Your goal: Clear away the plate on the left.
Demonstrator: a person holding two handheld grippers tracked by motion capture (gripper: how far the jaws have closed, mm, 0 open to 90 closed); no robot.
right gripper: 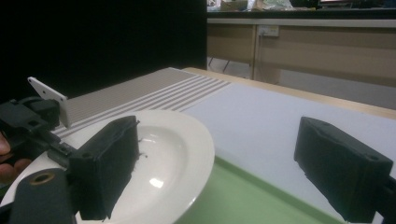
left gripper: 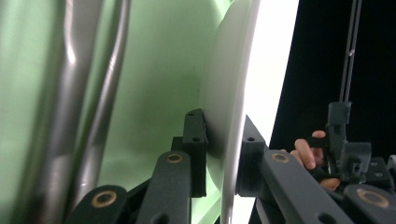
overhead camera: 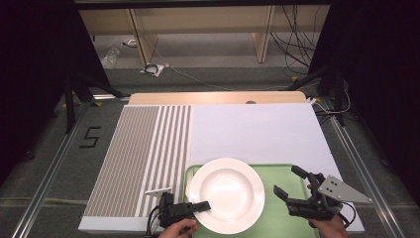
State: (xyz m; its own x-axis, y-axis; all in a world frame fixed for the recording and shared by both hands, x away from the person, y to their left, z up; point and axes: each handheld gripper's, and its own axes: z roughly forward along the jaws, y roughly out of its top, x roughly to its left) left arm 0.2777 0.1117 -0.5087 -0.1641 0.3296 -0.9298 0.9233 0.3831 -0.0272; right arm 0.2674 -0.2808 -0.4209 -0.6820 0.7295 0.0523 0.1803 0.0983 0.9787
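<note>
A white plate (overhead camera: 225, 193) rests on a green tray (overhead camera: 282, 173) at the near edge of the table. My left gripper (overhead camera: 203, 206) comes in level from the left and is shut on the plate's near-left rim. In the left gripper view its jaws (left gripper: 224, 135) press on either side of the plate's rim (left gripper: 233, 93), with the tray (left gripper: 154, 93) behind. My right gripper (overhead camera: 289, 181) hovers open over the tray just right of the plate, with nothing between its jaws (right gripper: 224, 154). The right gripper view shows the plate (right gripper: 173, 149) and the left gripper (right gripper: 32, 126) beyond it.
A grey and white striped mat (overhead camera: 143, 153) covers the left half of the table. A plain white sheet (overhead camera: 252, 129) covers the right half beyond the tray. A wooden table edge (overhead camera: 213, 97) runs along the back. Cables lie on the floor beyond.
</note>
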